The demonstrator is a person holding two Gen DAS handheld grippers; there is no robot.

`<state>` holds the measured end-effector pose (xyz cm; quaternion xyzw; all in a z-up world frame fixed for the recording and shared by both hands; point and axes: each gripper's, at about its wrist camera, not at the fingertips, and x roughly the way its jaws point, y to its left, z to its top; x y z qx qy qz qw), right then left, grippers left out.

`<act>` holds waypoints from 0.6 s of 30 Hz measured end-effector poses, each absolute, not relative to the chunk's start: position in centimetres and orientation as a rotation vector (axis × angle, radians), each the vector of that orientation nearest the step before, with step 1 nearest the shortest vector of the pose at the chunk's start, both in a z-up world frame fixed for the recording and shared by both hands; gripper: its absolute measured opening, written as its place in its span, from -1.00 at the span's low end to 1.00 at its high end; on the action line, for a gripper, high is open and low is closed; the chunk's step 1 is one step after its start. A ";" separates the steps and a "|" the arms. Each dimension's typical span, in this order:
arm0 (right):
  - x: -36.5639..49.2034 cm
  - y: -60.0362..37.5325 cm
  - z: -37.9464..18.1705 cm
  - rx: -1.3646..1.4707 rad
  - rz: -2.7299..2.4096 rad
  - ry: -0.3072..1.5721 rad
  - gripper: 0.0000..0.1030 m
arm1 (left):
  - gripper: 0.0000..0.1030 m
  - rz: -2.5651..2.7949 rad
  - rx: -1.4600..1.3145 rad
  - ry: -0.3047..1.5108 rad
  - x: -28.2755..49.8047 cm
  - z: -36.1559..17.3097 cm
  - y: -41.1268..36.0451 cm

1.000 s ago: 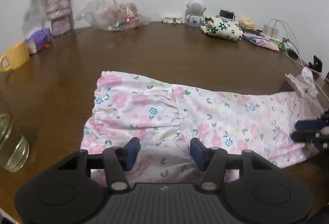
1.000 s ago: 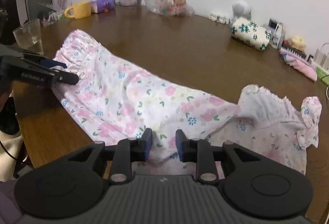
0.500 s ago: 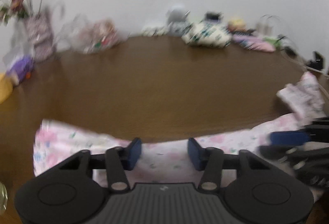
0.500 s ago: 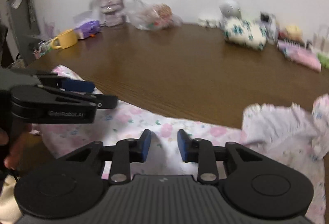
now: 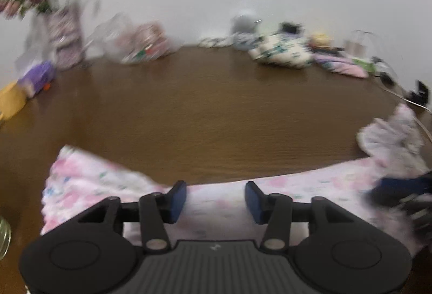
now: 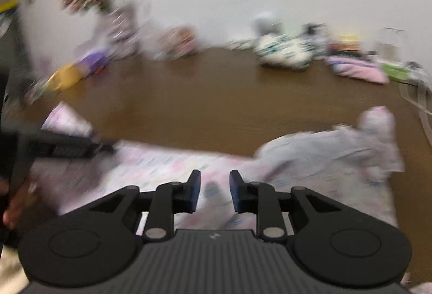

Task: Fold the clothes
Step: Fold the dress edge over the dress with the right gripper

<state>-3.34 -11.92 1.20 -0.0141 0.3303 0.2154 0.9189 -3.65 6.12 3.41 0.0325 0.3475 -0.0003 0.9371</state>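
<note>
Brown table (image 5: 216,110), blurred clutter along the wall. Pink floral garment (image 5: 89,186) lies spread along the near edge. Left gripper (image 5: 215,199) wide apart, empty, above cloth. Right gripper (image 6: 215,192) partly apart, nothing held.

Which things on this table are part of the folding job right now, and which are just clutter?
Part of the job:
- pink floral garment
- left gripper, open above it
- right gripper, open above it

Just lying about, along the far edge of the wooden table:
- flower vase
- yellow mug
- plastic bag
- green-patterned bundle
- pink folded cloth
</note>
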 end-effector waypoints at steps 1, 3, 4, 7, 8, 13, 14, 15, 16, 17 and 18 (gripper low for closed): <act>-3.2 -11.5 0.8 -0.045 0.439 0.695 -0.55 | 0.00 -0.016 0.090 0.710 -3.8 3.2 5.5; -3.0 -11.7 0.2 -0.065 0.394 0.707 -0.51 | 0.02 -0.007 0.113 0.709 -3.7 2.4 5.1; -3.0 -12.2 0.4 -0.073 0.355 0.706 -0.51 | 0.05 0.001 0.122 0.709 -3.7 1.9 5.0; -4.2 -14.8 1.9 -0.069 0.316 0.686 -0.49 | 0.08 0.014 0.085 0.724 -3.6 2.0 5.6; -5.1 -15.7 2.6 -0.066 0.332 0.678 -0.42 | 0.06 0.018 0.070 0.730 -3.5 2.0 5.8; -9.4 -18.1 4.3 -0.136 0.537 0.717 -0.22 | 0.04 -0.080 -0.015 0.733 -3.5 2.8 4.0; -10.2 -18.3 4.4 -0.149 0.568 0.728 -0.23 | 0.04 -0.124 -0.010 0.736 -3.5 2.6 2.9; -10.7 -18.3 4.6 -0.156 0.584 0.738 -0.24 | 0.04 -0.168 -0.004 0.738 -3.6 2.4 1.7; -11.2 -18.3 4.6 -0.157 0.592 0.749 -0.26 | 0.04 -0.211 0.002 0.740 -3.7 2.2 0.6; -11.5 -18.4 4.6 -0.151 0.590 0.758 -0.34 | 0.04 -0.216 0.036 0.735 -3.8 1.9 -0.3; -11.9 -18.5 4.5 -0.142 0.589 0.768 -0.49 | 0.04 -0.204 0.082 0.727 -4.1 1.6 -1.1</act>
